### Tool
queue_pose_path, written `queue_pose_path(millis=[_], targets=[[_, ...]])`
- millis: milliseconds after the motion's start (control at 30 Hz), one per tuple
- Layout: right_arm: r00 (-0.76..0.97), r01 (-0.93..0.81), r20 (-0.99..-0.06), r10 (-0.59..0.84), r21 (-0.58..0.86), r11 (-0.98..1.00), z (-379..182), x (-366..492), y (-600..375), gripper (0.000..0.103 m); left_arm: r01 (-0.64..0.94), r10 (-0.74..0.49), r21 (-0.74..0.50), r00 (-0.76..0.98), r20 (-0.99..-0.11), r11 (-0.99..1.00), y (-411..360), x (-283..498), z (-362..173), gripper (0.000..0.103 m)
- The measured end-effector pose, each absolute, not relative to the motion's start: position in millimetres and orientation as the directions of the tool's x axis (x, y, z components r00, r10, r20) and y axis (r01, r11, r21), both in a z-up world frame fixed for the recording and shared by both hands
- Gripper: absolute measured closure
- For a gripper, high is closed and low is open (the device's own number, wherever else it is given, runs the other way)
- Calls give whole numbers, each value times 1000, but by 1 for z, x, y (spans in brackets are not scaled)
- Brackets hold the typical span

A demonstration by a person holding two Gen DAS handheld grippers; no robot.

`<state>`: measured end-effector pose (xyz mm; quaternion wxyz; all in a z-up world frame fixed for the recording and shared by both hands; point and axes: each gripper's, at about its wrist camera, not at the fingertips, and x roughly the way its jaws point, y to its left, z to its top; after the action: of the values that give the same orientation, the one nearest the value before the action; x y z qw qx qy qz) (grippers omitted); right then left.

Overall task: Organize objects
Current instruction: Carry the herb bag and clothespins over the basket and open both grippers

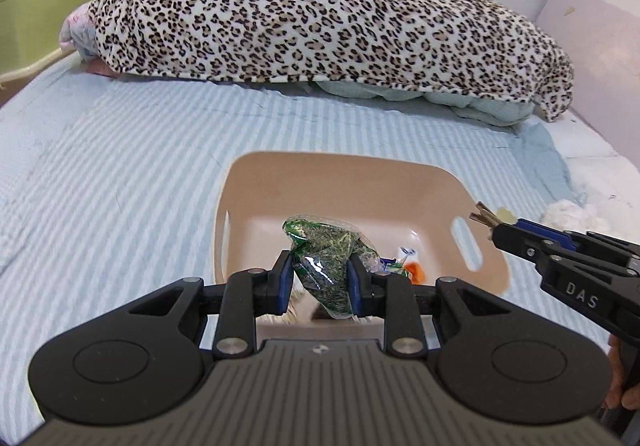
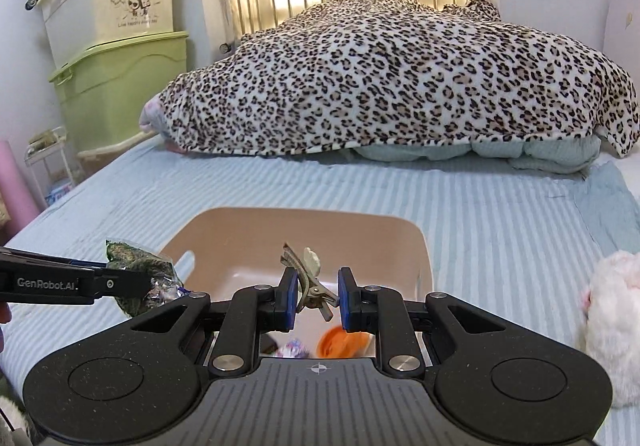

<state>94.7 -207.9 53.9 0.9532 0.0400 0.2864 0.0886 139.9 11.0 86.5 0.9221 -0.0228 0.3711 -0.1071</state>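
Both grippers hang over the tan basket (image 1: pixel 486 266), which sits on the striped blue bedsheet (image 1: pixel 120 174) in the lower middle of both views.

Progress, judged from the layout: partway. The basket floor already carries a few items: an orange-capped item (image 2: pixel 340 342) at lower centre of the right wrist view, and a small white printed packet (image 1: pixel 408 252) right of centre in the left wrist view. Two more items are in hand above the basket, not yet released. A white plush toy (image 2: pixel 612 310) lies on the sheet at the right edge, outside the basket; it may be left to sort.

Left gripper (image 1: pixel 320 278): jaws narrowed onto a clear bag of green dried leaf (image 1: pixel 328 258), pinched at mid-body. Bag is crinkled and glossy, top twisted, lower end drooping below the pads.

Right gripper (image 2: pixel 318 300): jaws part open, a bunch of keys (image 2: pixel 310 282) between them, with a pale tag at the top. Keys rest against the left pad; the bunch's tip reaches toward the right pad, and contact there I cannot confirm. Grip looks marginal.

Leopard-print blanket (image 2: pixel 380 78) fills the upper frame, well apart from the work.
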Motion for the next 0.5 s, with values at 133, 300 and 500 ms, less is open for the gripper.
queue_pose_path(millis=[133, 300, 500], targets=[[806, -128, -562, 186, 141, 982, 47, 118, -210, 84, 162, -175, -85, 693, -700, 983, 2, 166, 78, 73], [771, -114, -613, 171, 130, 985, 27, 142, -207, 84, 136, -131, -54, 651, -748, 989, -8, 193, 50, 73], [722, -125, -673, 162, 103, 987, 4, 156, -197, 84, 138, -102, -25, 584, -805, 990, -16, 206, 16, 73]])
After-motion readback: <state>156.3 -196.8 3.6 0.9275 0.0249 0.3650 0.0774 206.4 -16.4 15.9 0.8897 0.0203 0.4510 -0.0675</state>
